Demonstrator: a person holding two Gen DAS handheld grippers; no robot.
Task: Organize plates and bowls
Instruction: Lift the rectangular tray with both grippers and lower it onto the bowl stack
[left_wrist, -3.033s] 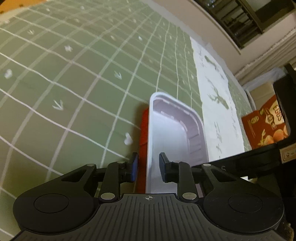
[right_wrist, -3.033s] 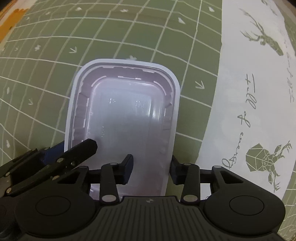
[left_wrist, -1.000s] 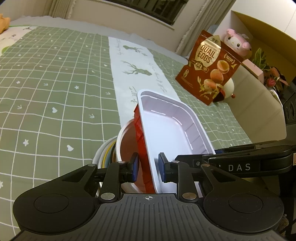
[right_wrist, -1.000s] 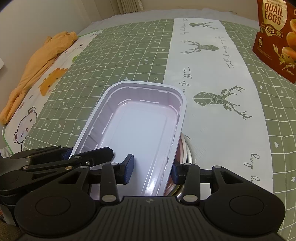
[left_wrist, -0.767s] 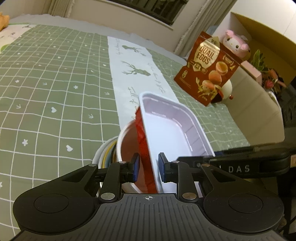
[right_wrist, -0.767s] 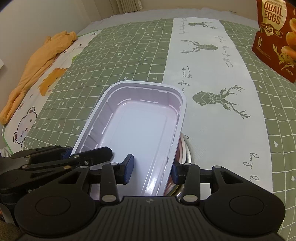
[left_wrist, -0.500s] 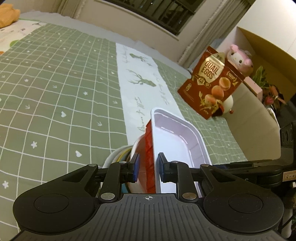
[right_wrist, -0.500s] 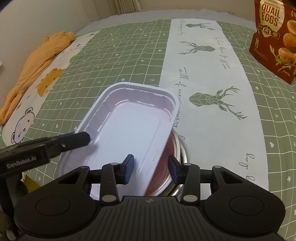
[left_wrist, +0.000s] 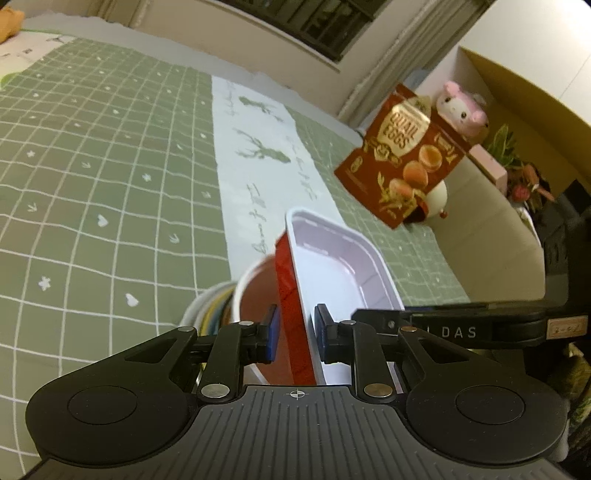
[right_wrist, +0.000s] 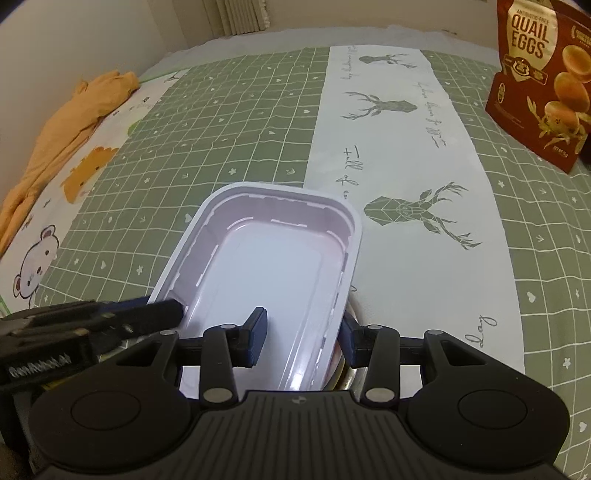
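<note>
Green checked bedding with a white deer-print runner (right_wrist: 402, 155) forms your work surface. Start at the rectangular tray (right_wrist: 266, 273), white inside and red outside: it sits tilted over a stack of round bowls (left_wrist: 236, 306), its red wall lowered into the topmost white-rimmed bowl. The tilt suggests you are nesting it onto the stack, not yet seated flat.

Your left gripper (left_wrist: 294, 334) straddles the tray's left long wall, one pad outside on the red face, one inside; the pads stand slightly off the wall, so the grip appears loosened or only lightly closed, and the frames do not settle which. Your right gripper (right_wrist: 302, 341) straddles the opposite long wall, with a clear gap at the inner pad: judge it released. Holding both long walls keeps the tray level and centred during lowering.

Beneath the tray on the right side, a metal bowl rim (right_wrist: 347, 376) shows.

Further out, a quail eggs bag (right_wrist: 543, 81) stands upright at the far right, and an orange garment (right_wrist: 66, 122) lies at the left edge. A pink plush toy (left_wrist: 463, 109) sits behind the bag.
</note>
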